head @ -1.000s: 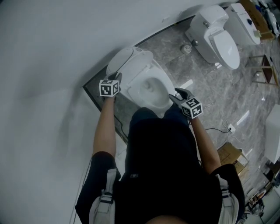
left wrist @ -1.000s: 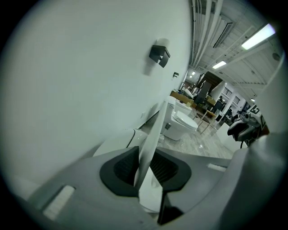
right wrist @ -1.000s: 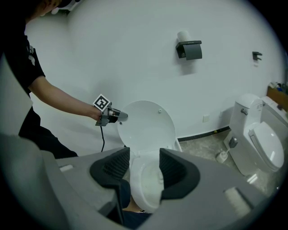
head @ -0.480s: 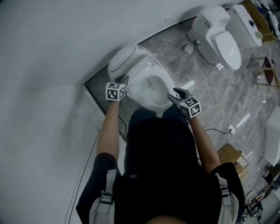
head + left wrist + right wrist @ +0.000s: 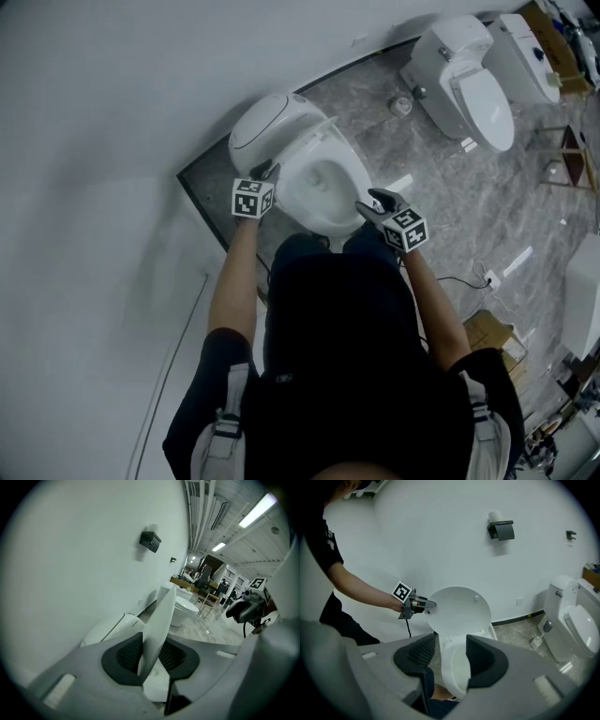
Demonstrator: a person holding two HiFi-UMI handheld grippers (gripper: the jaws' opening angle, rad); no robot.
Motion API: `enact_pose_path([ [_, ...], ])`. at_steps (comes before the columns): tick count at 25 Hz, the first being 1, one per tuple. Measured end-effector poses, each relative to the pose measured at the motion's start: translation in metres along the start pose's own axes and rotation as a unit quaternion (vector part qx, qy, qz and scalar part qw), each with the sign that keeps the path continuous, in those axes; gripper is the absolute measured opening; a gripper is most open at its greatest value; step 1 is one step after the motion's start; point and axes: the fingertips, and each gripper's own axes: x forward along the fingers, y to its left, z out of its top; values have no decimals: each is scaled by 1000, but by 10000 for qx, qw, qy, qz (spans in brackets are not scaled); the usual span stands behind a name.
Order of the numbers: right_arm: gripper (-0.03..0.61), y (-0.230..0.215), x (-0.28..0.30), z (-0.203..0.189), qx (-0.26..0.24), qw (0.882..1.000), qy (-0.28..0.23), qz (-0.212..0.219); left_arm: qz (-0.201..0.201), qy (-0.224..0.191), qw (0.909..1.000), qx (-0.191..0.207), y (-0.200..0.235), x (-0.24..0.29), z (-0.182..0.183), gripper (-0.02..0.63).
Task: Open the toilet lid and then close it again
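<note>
At its left edge, the left gripper pinches the upright toilet lid, its jaws just easing a touch wider with the rim between the pads. The right gripper hangs open and empty over the bowl front, well off the lid. Closing looks like the left's job, swinging the lid forward and down.

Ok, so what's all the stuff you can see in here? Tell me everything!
toilet: one, white, middle, against the wall
toilet lid: one, white, standing up at its back
other toilets: two, white, further along the wall
paper holder: one, black with a white roll, on the wall
stool: one, brown, far right
cardboard box: one, brown, floor at the person's right
cable: one, dark, floor near the box
floor: grey marble
wall: white
left gripper: one, grey and black, fingers pinching the lid's edge, just loosened slightly
right gripper: one, grey and black, fingers apart, empty, by the bowl's front
</note>
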Motion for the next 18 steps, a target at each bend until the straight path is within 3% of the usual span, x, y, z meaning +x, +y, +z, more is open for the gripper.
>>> enact_pose_path([
  [8, 209, 4, -1, -8, 4, 10000, 26, 25, -51, -31, 10000, 54, -17, -1, -9, 90],
  [18, 209, 11, 1, -12, 6, 9999, 64, 98, -227, 0, 9989, 412, -52, 1, -30, 112],
])
